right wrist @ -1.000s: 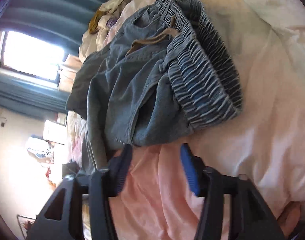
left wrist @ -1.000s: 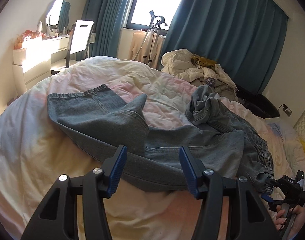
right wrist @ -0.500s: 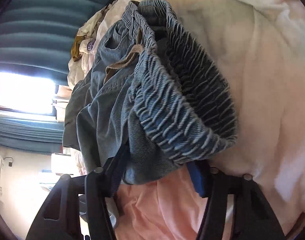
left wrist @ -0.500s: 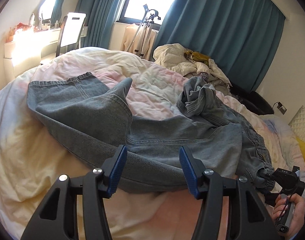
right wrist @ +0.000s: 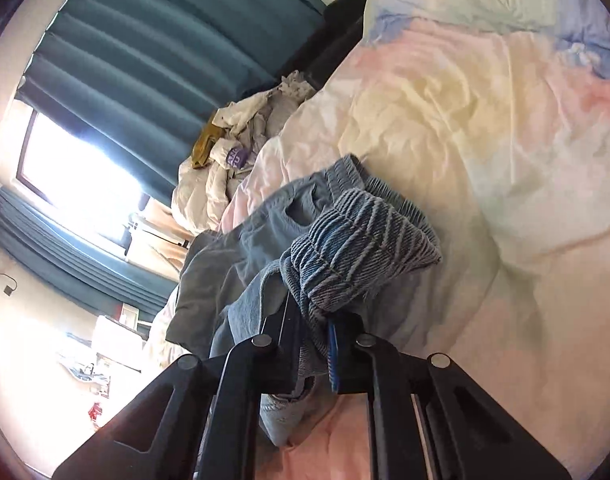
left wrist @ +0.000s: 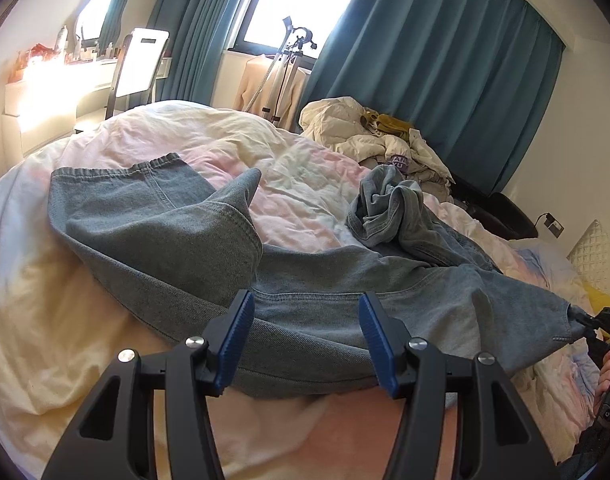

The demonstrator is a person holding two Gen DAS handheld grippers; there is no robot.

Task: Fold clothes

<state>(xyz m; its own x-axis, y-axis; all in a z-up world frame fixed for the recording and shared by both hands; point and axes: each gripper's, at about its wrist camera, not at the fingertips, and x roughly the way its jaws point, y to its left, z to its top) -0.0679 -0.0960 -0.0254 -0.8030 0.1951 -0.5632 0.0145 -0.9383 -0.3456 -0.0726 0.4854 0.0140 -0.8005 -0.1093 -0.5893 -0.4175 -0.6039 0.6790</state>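
Bedroom with teal curtains (left wrist: 445, 64) across a bright window, and the big thing here is the bed under a rumpled pastel pink-and-cream duvet (left wrist: 57, 320). Sprawled across the duvet's middle are the faded blue denim jeans (left wrist: 313, 312), one leg running off toward the duvet's left edge, hem flat, the other leg bunched into a crumpled knot on the far side. Beyond the jeans, at the duvet's far edge, sits a heap of cream clothing (left wrist: 369, 140) with a mustard piece on top; what lies under that heap is hidden. On the duvet's right, a quilted white pillow (left wrist: 593, 252) is cut off by the frame.

The left gripper (left wrist: 305, 336) hangs just above the near edge of the jeans, blue pads spread wide, nothing between them. The right gripper (right wrist: 311, 336) is clamped onto the jeans' ribbed elastic waistband (right wrist: 361, 240), cloth lifted and draping over the fingers; one finger is largely buried in denim. Bare duvet lies broad to the waistband's right and along the near side of the jeans.
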